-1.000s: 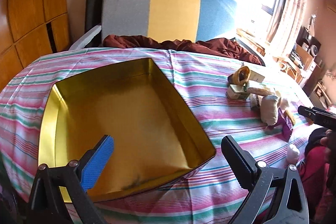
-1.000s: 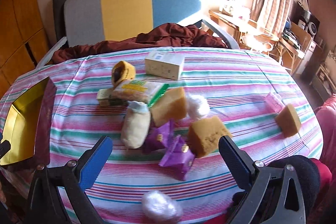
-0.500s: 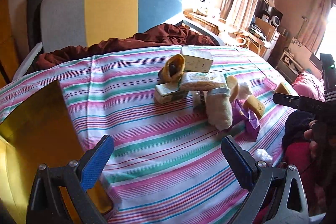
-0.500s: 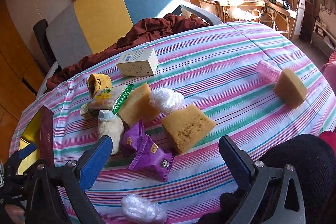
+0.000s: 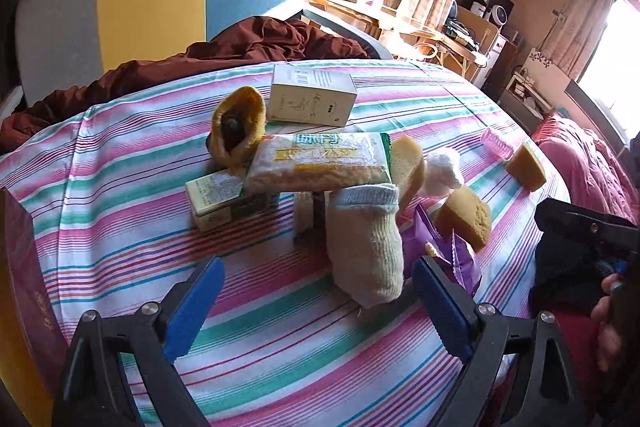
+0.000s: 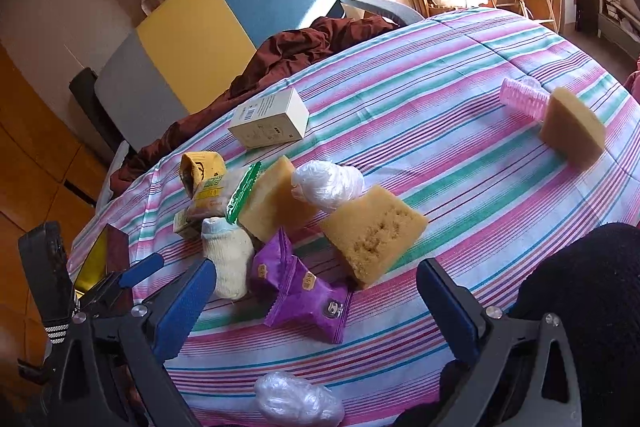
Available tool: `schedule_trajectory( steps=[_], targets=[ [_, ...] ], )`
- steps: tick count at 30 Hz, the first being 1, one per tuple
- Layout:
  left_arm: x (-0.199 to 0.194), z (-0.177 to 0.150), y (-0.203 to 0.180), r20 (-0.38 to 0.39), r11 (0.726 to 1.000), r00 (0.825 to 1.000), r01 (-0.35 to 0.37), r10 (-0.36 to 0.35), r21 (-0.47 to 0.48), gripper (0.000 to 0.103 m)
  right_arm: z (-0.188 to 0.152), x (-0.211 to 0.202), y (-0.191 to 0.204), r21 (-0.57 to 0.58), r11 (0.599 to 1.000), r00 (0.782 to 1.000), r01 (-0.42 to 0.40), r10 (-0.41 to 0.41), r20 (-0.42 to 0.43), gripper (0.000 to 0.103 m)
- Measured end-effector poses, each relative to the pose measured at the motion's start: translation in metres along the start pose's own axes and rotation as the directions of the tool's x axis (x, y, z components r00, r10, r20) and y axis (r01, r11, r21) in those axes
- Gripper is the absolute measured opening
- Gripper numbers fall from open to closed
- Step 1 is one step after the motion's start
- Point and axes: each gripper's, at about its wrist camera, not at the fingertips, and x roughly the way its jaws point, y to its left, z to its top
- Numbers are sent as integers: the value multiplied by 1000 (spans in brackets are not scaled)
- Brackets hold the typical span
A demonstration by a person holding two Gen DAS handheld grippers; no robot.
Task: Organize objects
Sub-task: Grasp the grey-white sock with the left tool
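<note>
Left wrist view: left gripper (image 5: 316, 301) closing, jaws empty, pointing at cream knitted sock (image 5: 366, 247); right gripper (image 6: 316, 301) gaping, holding nothing.

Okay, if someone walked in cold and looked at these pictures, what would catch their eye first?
Probably the jumbled heap mid-table on the striped tablecloth: a cream sock, yellow sponge wedges and purple snack packets. Next, the open blue-padded left gripper, its jaws closing with nothing between them, close to the sock. Behind the table stands a grey, yellow and blue chair.
</note>
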Motion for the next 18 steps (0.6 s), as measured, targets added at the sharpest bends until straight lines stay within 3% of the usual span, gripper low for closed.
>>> schedule_trajectory(
  steps=[8, 13, 18],
  targets=[
    [23, 7, -6, -33, 1000, 999, 26, -27, -5, 83, 0, -1, -4, 18, 1000, 1000, -23, 23, 0, 103],
    [32, 9, -5, -44, 999, 998, 36, -38, -31, 81, 0, 0, -5, 18, 999, 1000, -26, 27, -7, 102],
    [42, 11, -5, -61, 997, 996, 61, -64, -51, 72, 0, 1, -4, 16, 1000, 1000, -25, 25, -12, 102]
  ],
)
